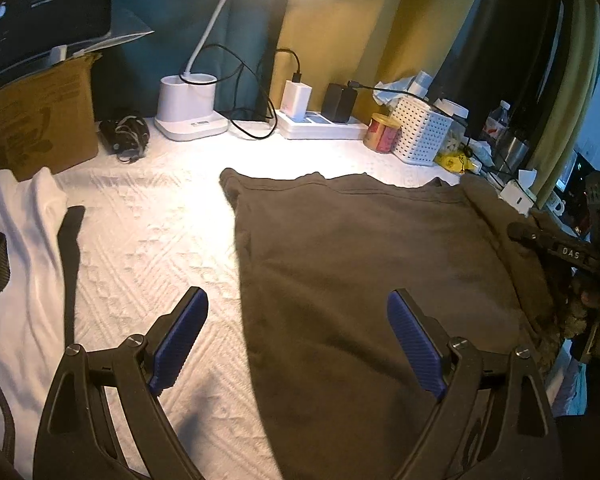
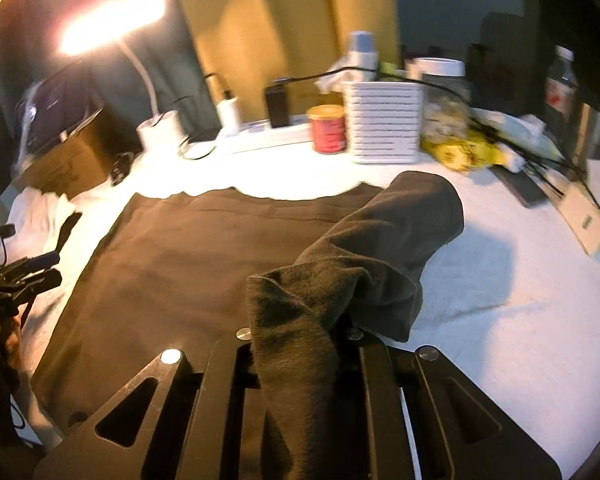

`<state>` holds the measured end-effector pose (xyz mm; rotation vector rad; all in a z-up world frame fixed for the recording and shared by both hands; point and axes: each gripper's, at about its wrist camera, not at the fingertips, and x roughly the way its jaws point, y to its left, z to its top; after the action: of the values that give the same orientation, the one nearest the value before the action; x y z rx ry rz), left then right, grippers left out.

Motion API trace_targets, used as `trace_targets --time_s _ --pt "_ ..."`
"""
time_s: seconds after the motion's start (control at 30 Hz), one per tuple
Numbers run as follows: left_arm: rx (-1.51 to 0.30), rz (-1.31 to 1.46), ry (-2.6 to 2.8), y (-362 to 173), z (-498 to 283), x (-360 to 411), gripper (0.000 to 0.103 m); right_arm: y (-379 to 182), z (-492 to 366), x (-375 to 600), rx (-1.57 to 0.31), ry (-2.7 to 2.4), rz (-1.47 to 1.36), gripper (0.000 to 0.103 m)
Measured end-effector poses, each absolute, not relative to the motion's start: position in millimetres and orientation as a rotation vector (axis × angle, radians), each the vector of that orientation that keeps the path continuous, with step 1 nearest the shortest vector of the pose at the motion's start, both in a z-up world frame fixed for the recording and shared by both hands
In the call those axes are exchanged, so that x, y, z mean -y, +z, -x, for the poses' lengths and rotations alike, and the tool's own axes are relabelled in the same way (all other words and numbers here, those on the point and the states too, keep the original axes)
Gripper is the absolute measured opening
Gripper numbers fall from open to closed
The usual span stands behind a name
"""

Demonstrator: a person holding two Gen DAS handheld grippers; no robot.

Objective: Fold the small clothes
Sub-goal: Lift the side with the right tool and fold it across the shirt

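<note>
A: Where is the dark brown cotton garment (image 1: 372, 264) lying?

B: It is lying spread flat on the white textured cloth-covered surface (image 1: 152, 240), reaching toward the back edge near the white perforated plastic basket (image 1: 420, 130).

A: What is the right gripper (image 2: 300, 334) doing?

B: Its jaws are clenching a bunched sleeve (image 2: 364, 264) of that garment, which is standing lifted off the surface.

A: And the left gripper (image 1: 298, 340)?

B: It is hovering over the garment's left edge, jaws spread wide, gripping nothing.

Brown garment (image 2: 172, 264) fold in right claw (image 2: 300, 334)
</note>
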<state>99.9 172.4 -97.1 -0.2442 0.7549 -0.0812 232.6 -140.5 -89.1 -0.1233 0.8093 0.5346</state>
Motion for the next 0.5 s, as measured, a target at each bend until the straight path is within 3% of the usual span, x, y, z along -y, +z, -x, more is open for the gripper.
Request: trace_targets --time_s 0.5 --pt "-0.725 0.273 -0.034 -93.4 -71.8 -194.2 0.090 -79.7 -214.1 66.5 -0.810 0.711 0.200 0.013"
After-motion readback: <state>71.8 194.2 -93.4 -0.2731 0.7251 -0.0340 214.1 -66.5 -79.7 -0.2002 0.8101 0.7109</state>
